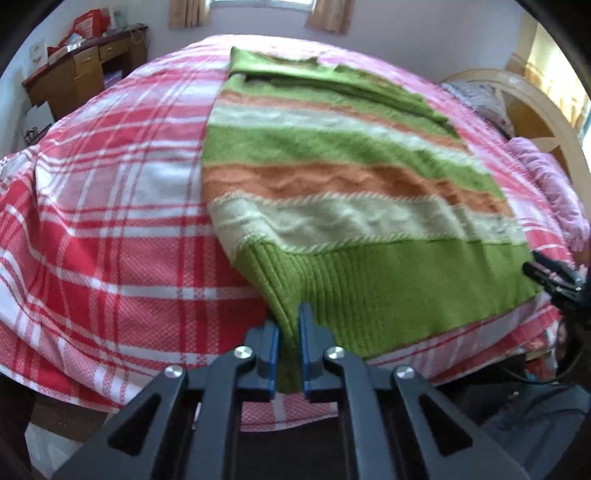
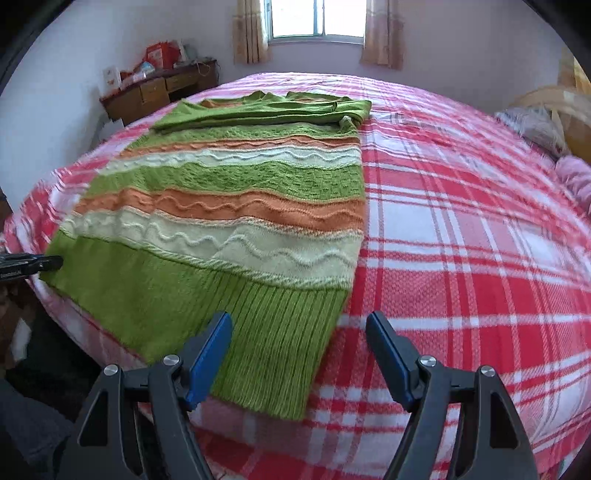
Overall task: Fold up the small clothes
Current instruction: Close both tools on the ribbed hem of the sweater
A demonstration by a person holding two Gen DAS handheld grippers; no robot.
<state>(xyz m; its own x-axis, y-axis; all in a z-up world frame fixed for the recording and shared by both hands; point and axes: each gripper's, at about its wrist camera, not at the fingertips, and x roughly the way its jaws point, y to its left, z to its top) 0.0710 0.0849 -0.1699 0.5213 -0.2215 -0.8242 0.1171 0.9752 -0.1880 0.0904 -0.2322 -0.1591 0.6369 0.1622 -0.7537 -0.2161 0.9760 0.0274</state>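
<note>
A knitted sweater (image 1: 332,177) with green, orange and cream stripes lies flat on the bed, sleeves folded across its far end. In the left wrist view my left gripper (image 1: 290,314) is shut on the near left corner of the green ribbed hem (image 1: 369,288), and the cloth runs down between the blue pads. In the right wrist view my right gripper (image 2: 298,319) stands open over the near right corner of the sweater (image 2: 240,192), with the hem's edge (image 2: 280,332) lying between its wide-set fingers. The left gripper's fingers (image 2: 44,264) show at the hem's far left corner.
A red and white plaid cover (image 2: 461,240) spreads over the whole bed. A wooden desk (image 2: 159,92) piled with boxes stands against the far wall left of a window (image 2: 317,18). Pink bedding (image 1: 554,184) and a wooden headboard (image 1: 535,107) lie at the right.
</note>
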